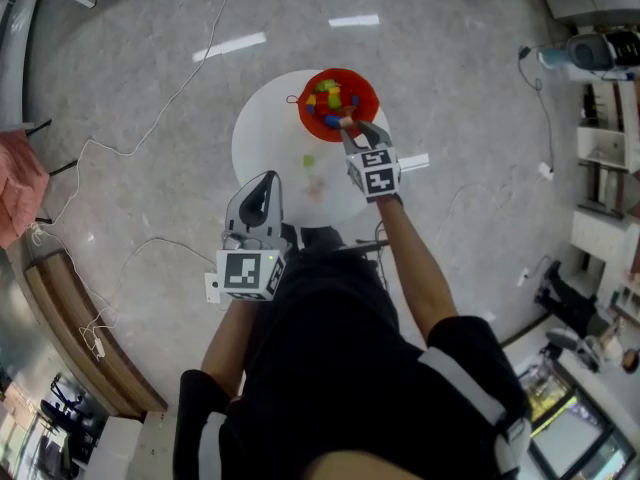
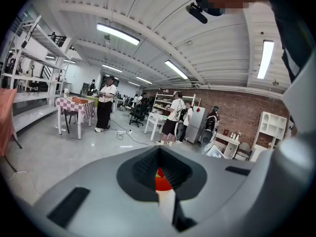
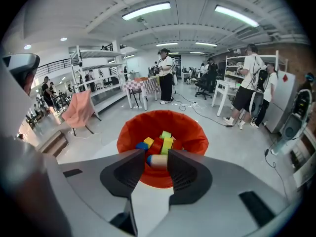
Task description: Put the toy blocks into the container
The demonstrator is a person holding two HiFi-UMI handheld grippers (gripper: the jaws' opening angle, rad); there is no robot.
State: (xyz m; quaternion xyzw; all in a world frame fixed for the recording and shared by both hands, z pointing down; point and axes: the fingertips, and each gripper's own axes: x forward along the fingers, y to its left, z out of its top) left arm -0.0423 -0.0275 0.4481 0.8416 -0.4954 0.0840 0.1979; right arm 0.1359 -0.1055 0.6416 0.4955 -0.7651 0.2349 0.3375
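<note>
A red container (image 1: 369, 89) with several coloured blocks (image 1: 330, 95) stands at the far side of a round white table (image 1: 265, 138). My right gripper (image 1: 346, 124) hangs at its near rim, shut on a beige cylinder block with a blue end (image 3: 157, 160). In the right gripper view the container (image 3: 193, 133) lies just beyond the jaws of the right gripper (image 3: 151, 158), with several blocks (image 3: 166, 143) inside. A green block (image 1: 309, 160) and a pale block (image 1: 316, 183) lie on the table. My left gripper (image 1: 267, 181) is at the table's near edge, shut and empty. The left gripper (image 2: 159, 158) points across the table.
Cables (image 1: 150, 128) trail over the grey floor left of the table. A wooden bench (image 1: 80, 338) and a pink cloth (image 1: 15, 183) are at the far left. Shelving and equipment (image 1: 605, 148) line the right side. People (image 3: 165, 73) stand in the background.
</note>
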